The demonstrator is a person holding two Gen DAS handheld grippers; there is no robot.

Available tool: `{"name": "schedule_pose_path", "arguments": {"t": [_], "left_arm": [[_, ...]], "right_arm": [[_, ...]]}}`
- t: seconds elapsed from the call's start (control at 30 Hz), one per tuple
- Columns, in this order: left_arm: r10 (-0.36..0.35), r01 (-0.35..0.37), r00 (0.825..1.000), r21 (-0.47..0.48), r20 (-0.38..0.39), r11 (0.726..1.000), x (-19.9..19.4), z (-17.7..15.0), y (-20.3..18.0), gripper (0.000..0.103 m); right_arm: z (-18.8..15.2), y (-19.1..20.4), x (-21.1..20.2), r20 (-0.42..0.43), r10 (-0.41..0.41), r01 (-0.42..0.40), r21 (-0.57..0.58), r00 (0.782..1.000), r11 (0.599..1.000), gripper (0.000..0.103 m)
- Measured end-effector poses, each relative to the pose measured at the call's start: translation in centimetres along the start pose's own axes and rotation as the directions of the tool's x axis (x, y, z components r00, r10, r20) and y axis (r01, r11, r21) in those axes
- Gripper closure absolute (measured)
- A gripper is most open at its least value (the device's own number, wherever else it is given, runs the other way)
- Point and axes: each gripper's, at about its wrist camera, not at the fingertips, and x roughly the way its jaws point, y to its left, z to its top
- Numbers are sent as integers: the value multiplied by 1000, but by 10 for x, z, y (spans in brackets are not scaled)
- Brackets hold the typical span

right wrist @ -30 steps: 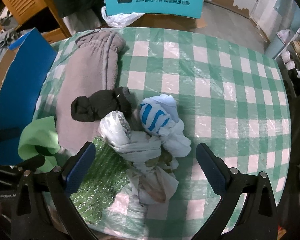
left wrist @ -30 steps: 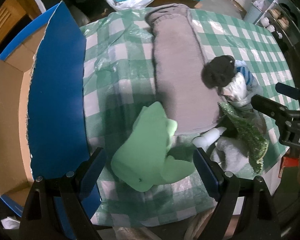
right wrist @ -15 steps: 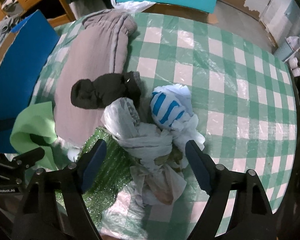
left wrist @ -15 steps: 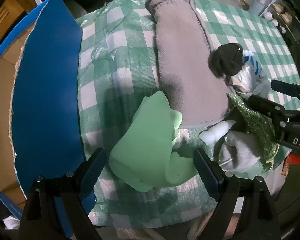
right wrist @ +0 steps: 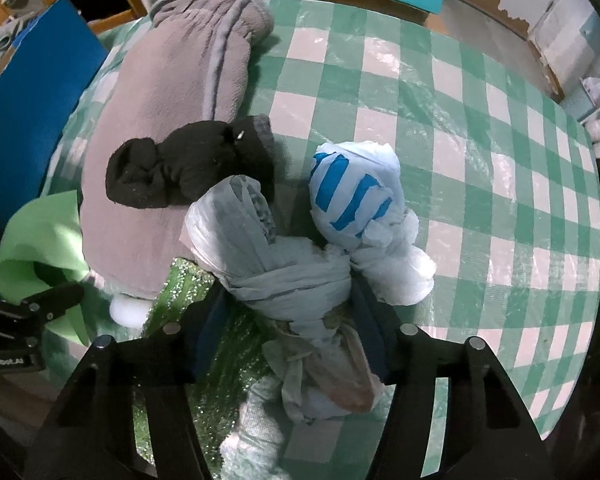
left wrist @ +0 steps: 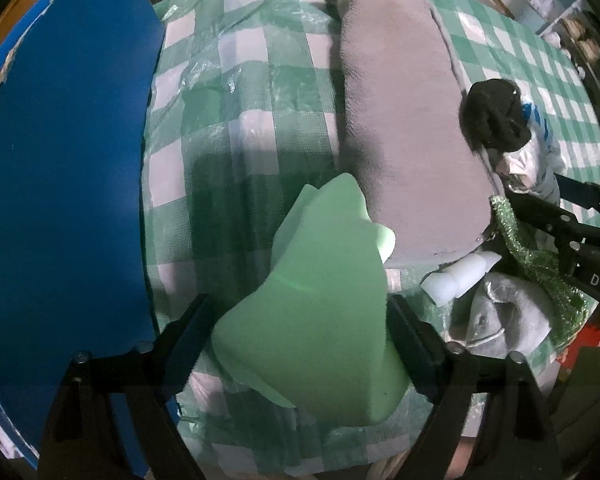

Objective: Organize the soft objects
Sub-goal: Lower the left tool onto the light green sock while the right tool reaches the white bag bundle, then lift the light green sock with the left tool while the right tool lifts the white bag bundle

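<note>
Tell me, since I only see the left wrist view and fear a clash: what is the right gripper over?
Observer: The right gripper straddles a knotted grey bag; its jaws have just been closing around it.
Operator: Anything beside it?
Observer: A striped bag, white and blue, touches its far right side.
Operator: And the sock?
Observer: The sock reaches from the cushion to the grey bag's far end.
</note>
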Motion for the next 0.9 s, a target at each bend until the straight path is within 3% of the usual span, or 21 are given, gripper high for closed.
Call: {"name": "schedule_pose_path", "arguments": {"t": [0.1, 0.17, 0.3, 0.33, 0.43, 0.9], "left_arm": [[45, -45, 999, 16, 19, 999, 0, 0, 0, 40], [48, -48, 998, 22, 31, 999, -2, 1, 1, 48], [42, -44, 998, 44, 48, 998, -7, 1, -6, 79], [42, -44, 998, 50, 46, 998, -7, 2, -8, 81], [55, -59, 996, 67, 65, 996, -13, 2, -15, 88], [11, -26, 980, 74, 196, 997, -63, 16, -33, 90]], "right_arm": [[0, 0, -4, -2, -4, 4, 6, 1000, 1000, 47], [1, 1, -11, 11, 8, -9, 17, 1000, 1000, 47], [1, 3, -31, 58, 29, -30, 22, 998, 999, 48], [1, 4, -37, 72, 36, -38, 25, 997, 999, 48], [1, 5, -49, 102, 41, -44, 28, 994, 999, 48], [3, 3, -98, 213, 55, -61, 23, 975, 998, 48]]}}
